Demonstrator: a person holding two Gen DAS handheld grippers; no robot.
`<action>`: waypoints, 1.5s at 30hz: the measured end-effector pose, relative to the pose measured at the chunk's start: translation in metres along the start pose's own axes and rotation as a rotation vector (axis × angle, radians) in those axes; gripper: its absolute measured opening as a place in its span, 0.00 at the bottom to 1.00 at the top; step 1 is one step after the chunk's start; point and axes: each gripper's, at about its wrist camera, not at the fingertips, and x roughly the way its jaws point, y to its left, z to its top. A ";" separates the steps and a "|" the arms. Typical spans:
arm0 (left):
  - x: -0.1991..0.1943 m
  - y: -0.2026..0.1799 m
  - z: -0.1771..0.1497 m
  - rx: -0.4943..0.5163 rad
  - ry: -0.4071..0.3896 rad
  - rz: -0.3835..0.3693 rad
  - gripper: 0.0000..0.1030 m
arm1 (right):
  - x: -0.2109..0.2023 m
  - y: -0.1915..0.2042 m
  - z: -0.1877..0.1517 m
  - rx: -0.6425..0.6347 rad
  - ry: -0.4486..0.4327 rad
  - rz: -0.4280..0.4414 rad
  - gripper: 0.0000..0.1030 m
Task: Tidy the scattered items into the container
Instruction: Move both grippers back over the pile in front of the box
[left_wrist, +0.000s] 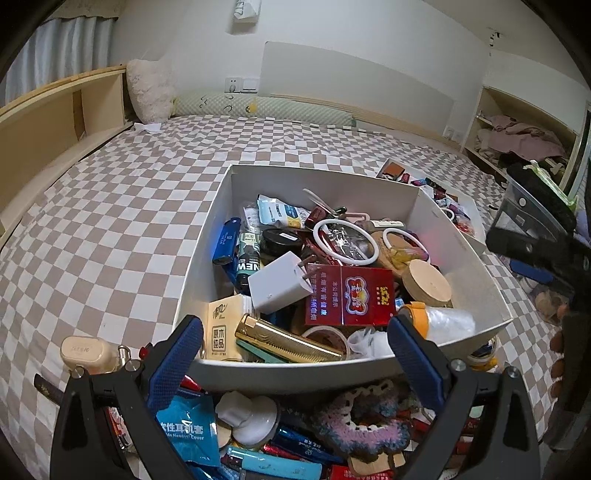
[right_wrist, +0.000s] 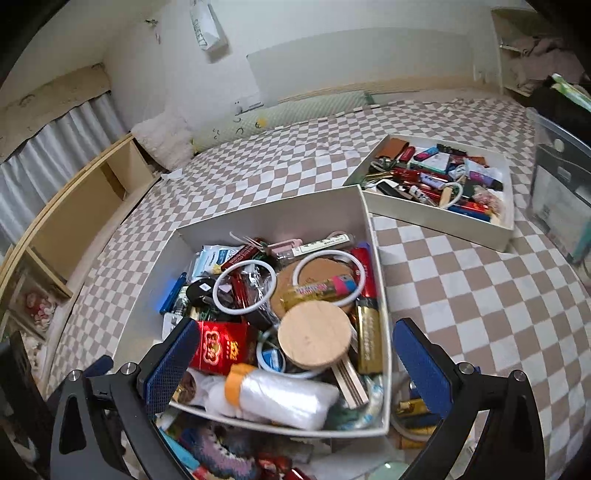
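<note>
Left wrist view: left gripper gapes empty, hiding the white box's near rim. Right gripper likewise spread, holding nothing. Beside the box's near wall, the gold tube lies slanting rightward.

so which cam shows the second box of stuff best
The right wrist view: the second box shows whole, contents visible. The left wrist view catches only a sliver of it behind the main box.

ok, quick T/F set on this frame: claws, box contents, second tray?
1. Both claws are open and empty: left claw, right claw. True.
2. The big white cardboard box is empty. False: it is packed with small items.
3. A round wooden lid lies on top inside it. True.
4. The shallow white tray sits on a bare wooden floor. False: it rests on the brown-and-white checkered bedsheet.
</note>
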 end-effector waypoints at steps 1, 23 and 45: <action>-0.001 0.000 0.000 0.002 -0.001 0.001 0.98 | -0.003 -0.001 -0.004 -0.003 -0.005 -0.005 1.00; -0.031 -0.004 -0.021 0.035 -0.040 0.012 1.00 | -0.058 0.010 -0.064 -0.137 -0.134 -0.093 1.00; -0.078 0.020 -0.059 0.042 -0.147 0.086 1.00 | -0.092 0.004 -0.112 -0.054 -0.166 -0.120 1.00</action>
